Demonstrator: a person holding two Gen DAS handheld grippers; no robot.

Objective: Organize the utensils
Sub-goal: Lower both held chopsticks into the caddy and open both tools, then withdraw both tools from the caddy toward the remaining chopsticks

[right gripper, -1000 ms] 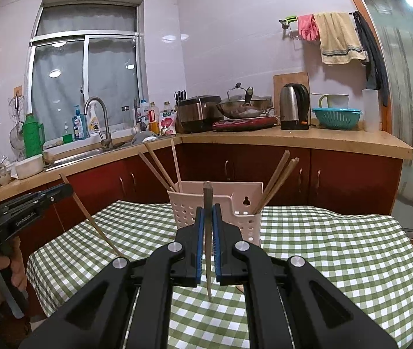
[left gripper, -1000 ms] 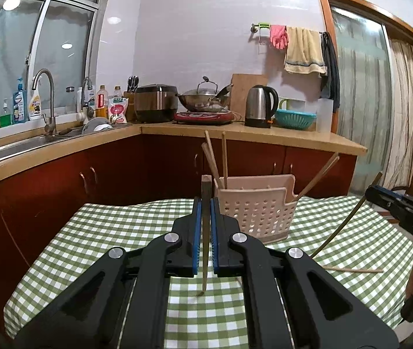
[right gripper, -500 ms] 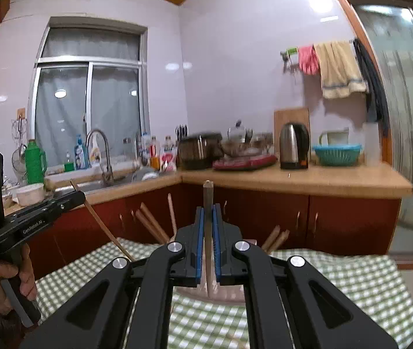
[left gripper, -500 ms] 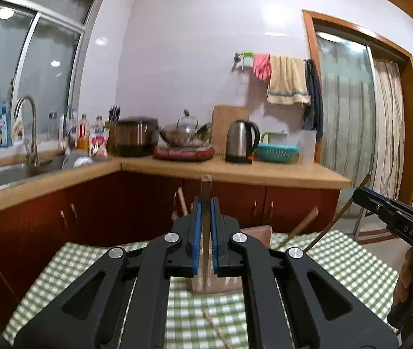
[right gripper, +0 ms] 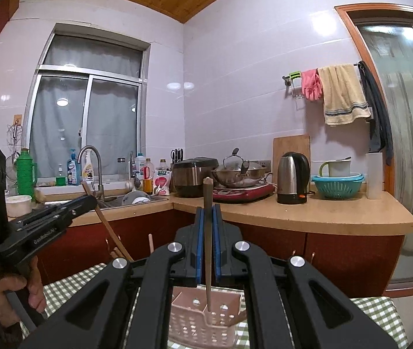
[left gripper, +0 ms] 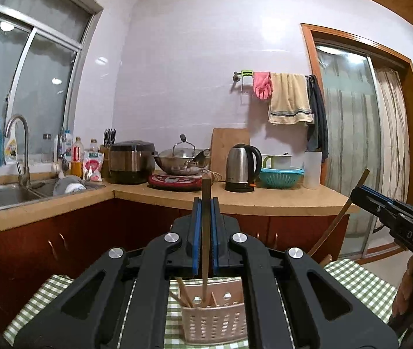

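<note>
My left gripper [left gripper: 205, 203] is shut on a wooden chopstick [left gripper: 205, 241] held upright; its lower tip hangs over the pink slotted utensil basket [left gripper: 215, 324], which holds a few chopsticks. My right gripper [right gripper: 208, 210] is shut on another chopstick [right gripper: 207, 247], also upright, its tip over the same basket [right gripper: 203, 320]. Each gripper shows in the other's view: the right one [left gripper: 360, 193] at the right edge, the left one [right gripper: 90, 200] at the left, each with its chopstick slanting down toward the basket.
The basket stands on a table with a green checked cloth [left gripper: 360, 282]. Behind is a kitchen counter [left gripper: 264, 200] with a sink, rice cooker, wok, kettle [left gripper: 242, 164] and teal colander. A glass door is at the right.
Both grippers have risen and come in over the basket with their chopsticks; the basket has dropped to the bottom of both views and the chopstick tips now hang over it.
</note>
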